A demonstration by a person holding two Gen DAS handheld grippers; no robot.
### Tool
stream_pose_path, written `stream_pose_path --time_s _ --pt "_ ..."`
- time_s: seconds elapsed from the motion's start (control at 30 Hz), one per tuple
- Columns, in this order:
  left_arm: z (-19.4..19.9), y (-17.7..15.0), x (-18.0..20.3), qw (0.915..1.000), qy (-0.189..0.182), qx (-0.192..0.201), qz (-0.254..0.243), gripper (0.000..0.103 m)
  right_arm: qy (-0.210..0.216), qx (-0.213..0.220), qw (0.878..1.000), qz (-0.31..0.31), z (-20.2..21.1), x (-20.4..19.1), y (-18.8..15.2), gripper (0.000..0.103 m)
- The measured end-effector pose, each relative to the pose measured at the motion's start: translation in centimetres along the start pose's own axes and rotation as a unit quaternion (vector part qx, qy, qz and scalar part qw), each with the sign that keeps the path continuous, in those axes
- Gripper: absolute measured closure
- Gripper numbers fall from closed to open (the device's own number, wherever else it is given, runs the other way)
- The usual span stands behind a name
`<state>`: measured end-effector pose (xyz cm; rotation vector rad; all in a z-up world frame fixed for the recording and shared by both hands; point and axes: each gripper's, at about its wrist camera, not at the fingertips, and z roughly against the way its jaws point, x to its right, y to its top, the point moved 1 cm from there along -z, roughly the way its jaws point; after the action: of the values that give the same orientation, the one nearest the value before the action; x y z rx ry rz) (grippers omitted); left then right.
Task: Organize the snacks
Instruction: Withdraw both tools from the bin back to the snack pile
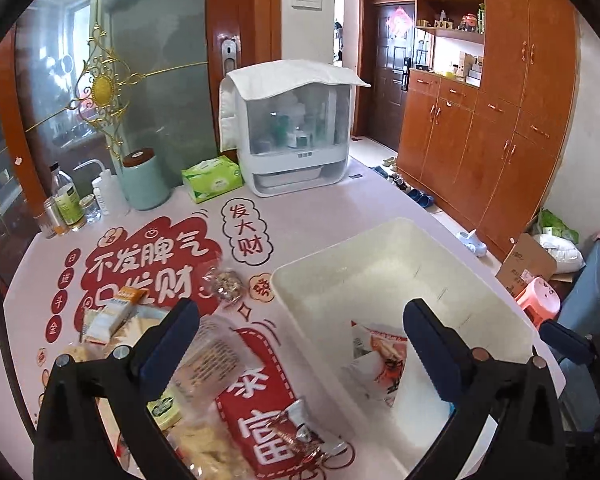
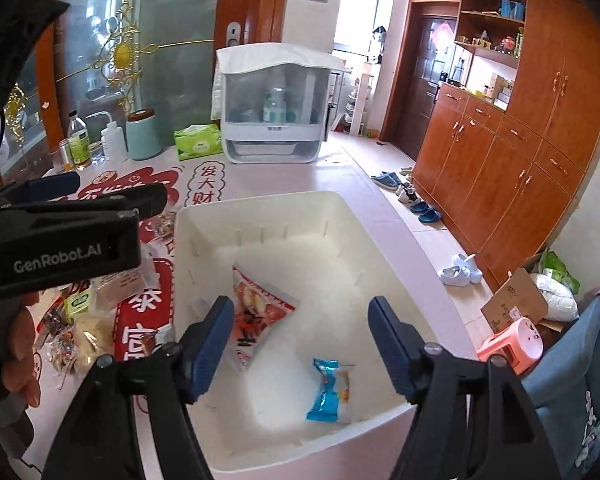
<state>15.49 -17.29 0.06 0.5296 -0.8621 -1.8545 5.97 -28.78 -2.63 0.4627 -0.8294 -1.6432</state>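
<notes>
Here we count two snack packets inside the white bin (image 2: 384, 248): one red-and-white packet (image 2: 260, 312) towards its far left side, and one blue-and-clear packet (image 2: 332, 390) near its near wall, well apart from each other. The left gripper (image 1: 300, 328) stands wide open above the bin's left rim, holding nothing. The right gripper (image 2: 300, 332) is partly open over the bin interior, also empty. On the tablecloth (image 1: 300, 208) left of the bin lies a loose pile of snacks (image 1: 196, 360); we make out perhaps six or seven wrappers there, overlap preventing a firm count. One green tissue pack (image 1: 212, 180) sits behind.
</notes>
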Motion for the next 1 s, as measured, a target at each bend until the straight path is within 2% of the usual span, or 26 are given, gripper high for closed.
stream_pose_path --time_s 0.3,0.6,0.83,1.0 --pt "4.0 -2.5 -3.2 0.9993 0.033 -0.011 0.013 0.001 0.043 -0.005 0.999 0.004 1.6 -2.7 -0.4 0.033" --pt "10.5 -6.3 -7.5 0.9946 0.097 0.022 0.027 0.001 0.113 -0.013 0.993 -0.007 4.1 -5.5 -1.9 0.033" --pt "15.2 -9.4 -11.6 0.9884 0.133 0.038 0.064 0.001 0.109 0.020 0.994 -0.003 7.5 -7.8 -2.2 0.033" --pt "17.1 -11.8 -14.5 0.9820 0.162 0.035 0.091 0.001 0.116 0.048 0.992 0.000 9.0 -9.5 -2.1 0.033"
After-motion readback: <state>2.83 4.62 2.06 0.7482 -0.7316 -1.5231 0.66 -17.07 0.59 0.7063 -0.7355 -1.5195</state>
